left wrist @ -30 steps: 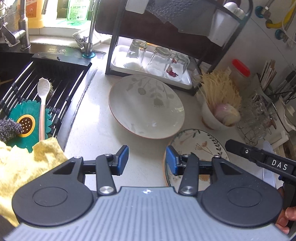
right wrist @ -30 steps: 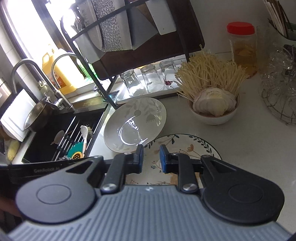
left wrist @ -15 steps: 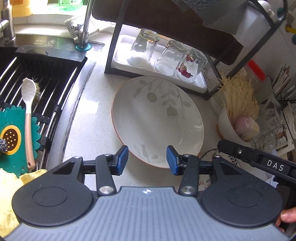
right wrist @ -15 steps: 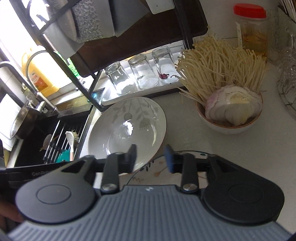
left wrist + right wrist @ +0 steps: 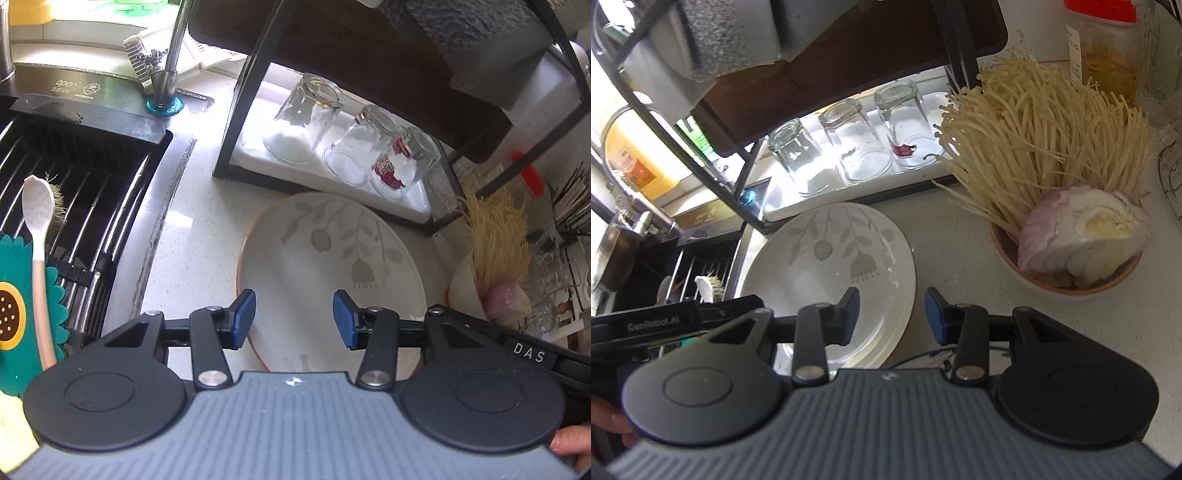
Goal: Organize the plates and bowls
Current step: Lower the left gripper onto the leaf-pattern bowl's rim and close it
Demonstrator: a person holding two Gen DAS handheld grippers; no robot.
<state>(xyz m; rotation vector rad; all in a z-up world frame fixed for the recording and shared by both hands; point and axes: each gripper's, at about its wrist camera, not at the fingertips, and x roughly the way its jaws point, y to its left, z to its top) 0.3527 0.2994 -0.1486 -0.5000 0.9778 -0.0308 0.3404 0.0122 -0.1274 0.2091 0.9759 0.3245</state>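
Note:
A large white plate with a pale leaf print (image 5: 332, 266) lies on the counter in front of the dish rack; it also shows in the right wrist view (image 5: 831, 266). My left gripper (image 5: 294, 319) is open and empty over the plate's near left edge. My right gripper (image 5: 891, 314) is open and empty above the plate's right rim. A second plate with dark leaf trim (image 5: 923, 356) peeks out under my right gripper, mostly hidden. A bowl (image 5: 1063, 280) holds enoki mushrooms and a cut onion.
A black dish rack (image 5: 258, 74) holds three upturned glasses (image 5: 354, 147) on a white tray. The sink (image 5: 74, 184) at left has a rack, a spoon (image 5: 37, 258), a green mat. A red-lidded jar (image 5: 1104, 55) stands behind the bowl.
Both grippers have moved forward toward the large plate and the rack. The right gripper's jaws have opened wider. The dark-trimmed plate has slipped almost out of view.

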